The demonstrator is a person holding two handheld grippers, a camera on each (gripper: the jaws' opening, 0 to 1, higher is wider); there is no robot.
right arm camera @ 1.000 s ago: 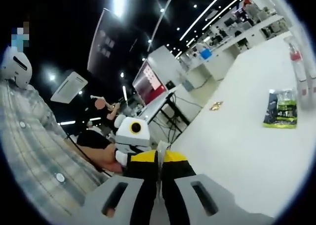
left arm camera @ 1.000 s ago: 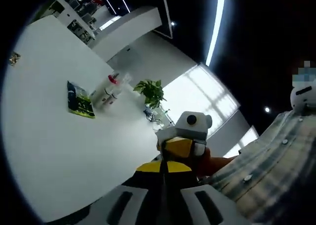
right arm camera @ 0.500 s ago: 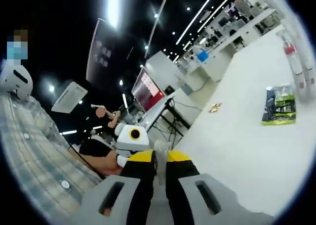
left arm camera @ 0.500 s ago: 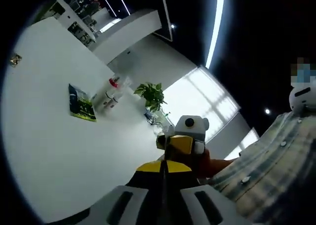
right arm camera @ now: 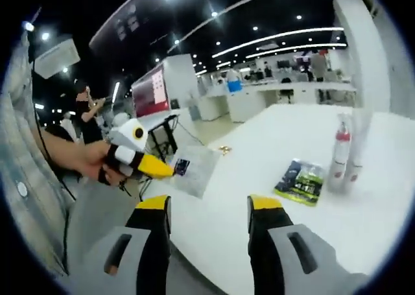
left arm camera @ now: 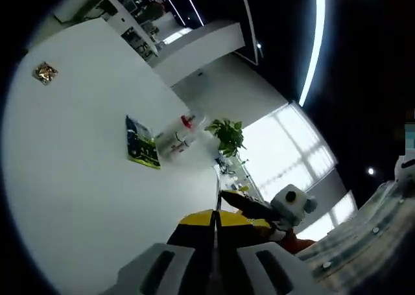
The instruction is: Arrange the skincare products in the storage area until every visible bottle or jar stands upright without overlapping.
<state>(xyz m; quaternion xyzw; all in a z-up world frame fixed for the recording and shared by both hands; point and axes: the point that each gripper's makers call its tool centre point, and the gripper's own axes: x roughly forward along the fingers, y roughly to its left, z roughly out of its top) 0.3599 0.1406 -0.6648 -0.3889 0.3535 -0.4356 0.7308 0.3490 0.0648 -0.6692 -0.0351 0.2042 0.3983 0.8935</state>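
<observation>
My left gripper [left arm camera: 215,217] is shut on a thin clear sachet [left arm camera: 217,192], seen edge-on between its yellow tips. The right gripper view shows that left gripper [right arm camera: 167,171] coming in from the left, pinching the sachet [right arm camera: 193,170] by one edge above the white table [right arm camera: 259,152]. My right gripper [right arm camera: 209,205] stands open, a short way back from the sachet, with nothing between its jaws. A red-capped spray bottle [right arm camera: 338,153] and a clear bottle [right arm camera: 357,146] stand upright side by side on the table. They also show far off as bottles [left arm camera: 181,134]. A green-black sachet [right arm camera: 299,182] lies flat beside them.
A small gold wrapper [left arm camera: 44,72] lies alone on the white table [left arm camera: 71,178]; it shows again as the gold wrapper [right arm camera: 225,150]. A potted plant [left arm camera: 227,134] stands beyond the bottles. The person's checked sleeve [right arm camera: 29,178] is at the left. Desks and people are far behind.
My right gripper has opened and drawn back from the left one, which keeps the clear sachet. Both cameras have swung, so the table and bottles sit elsewhere in each view.
</observation>
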